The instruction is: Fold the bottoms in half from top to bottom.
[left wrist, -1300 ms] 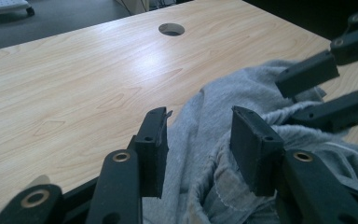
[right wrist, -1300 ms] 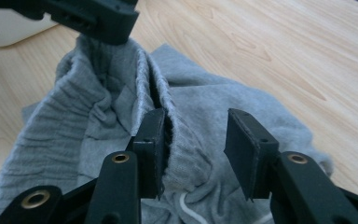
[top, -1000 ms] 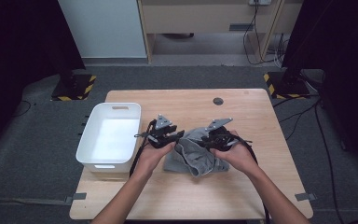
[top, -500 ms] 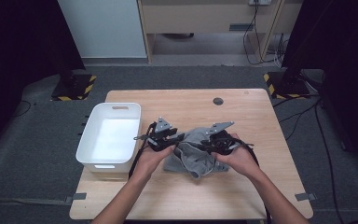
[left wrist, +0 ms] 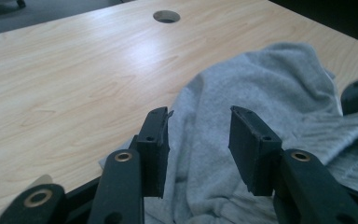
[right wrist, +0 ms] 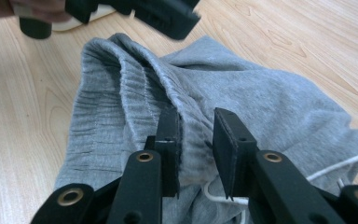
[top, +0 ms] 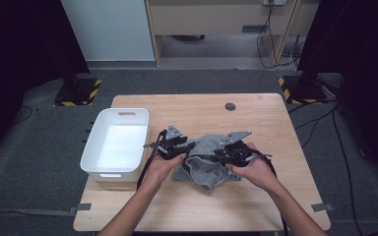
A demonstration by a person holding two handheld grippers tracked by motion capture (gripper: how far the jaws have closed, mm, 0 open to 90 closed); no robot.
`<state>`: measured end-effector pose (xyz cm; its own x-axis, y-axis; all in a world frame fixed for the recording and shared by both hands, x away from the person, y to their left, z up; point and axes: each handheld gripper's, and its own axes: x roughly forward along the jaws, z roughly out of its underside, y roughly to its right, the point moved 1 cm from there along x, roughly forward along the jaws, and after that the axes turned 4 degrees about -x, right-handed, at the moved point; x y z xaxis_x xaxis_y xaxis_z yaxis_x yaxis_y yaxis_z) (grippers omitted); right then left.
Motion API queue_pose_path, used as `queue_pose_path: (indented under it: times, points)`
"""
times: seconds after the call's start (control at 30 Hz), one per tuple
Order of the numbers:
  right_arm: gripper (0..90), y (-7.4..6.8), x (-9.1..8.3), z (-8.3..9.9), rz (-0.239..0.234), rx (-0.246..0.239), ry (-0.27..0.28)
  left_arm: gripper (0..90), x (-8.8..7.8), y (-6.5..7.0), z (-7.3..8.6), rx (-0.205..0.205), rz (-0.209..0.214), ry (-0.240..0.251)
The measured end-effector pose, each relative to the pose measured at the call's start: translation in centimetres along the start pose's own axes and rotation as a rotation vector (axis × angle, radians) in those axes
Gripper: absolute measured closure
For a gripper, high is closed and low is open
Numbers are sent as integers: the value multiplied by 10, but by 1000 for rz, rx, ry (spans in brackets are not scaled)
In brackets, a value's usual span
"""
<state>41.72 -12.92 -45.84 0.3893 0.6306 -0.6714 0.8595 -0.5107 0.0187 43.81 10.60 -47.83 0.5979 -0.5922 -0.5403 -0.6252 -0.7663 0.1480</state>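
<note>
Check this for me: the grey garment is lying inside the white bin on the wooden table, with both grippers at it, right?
Not quite. The grey garment lies on the bare wood of the wooden table, beside the white bin, not inside it; the high view shows this. The rest holds: the left gripper and the right gripper are both at the garment.

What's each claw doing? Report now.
Left claw: open, jaws astride the grey garment, not pinching.
Right claw: jaws just opened slightly, waistband fold between them; grip cannot be told.

Grey garment (right wrist: 242, 107) partly off-frame
</note>
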Motion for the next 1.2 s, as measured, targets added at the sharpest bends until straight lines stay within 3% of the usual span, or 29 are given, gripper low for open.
queue_pose_path:
  times: [0.27, 0.73, 1.2]
  points:
    - [641, 3, -8, -1, -13, 19, 31, 575, 2, 6, 11, 6, 14, -20]
    - [589, 15, -12, -11, 11, 48, 59, 575, 2, 8, 19, 2, 25, -23]
    - [494, 32, -9, -12, 141, 68, 26, 575, -1, 13, 28, 18, 33, -39]
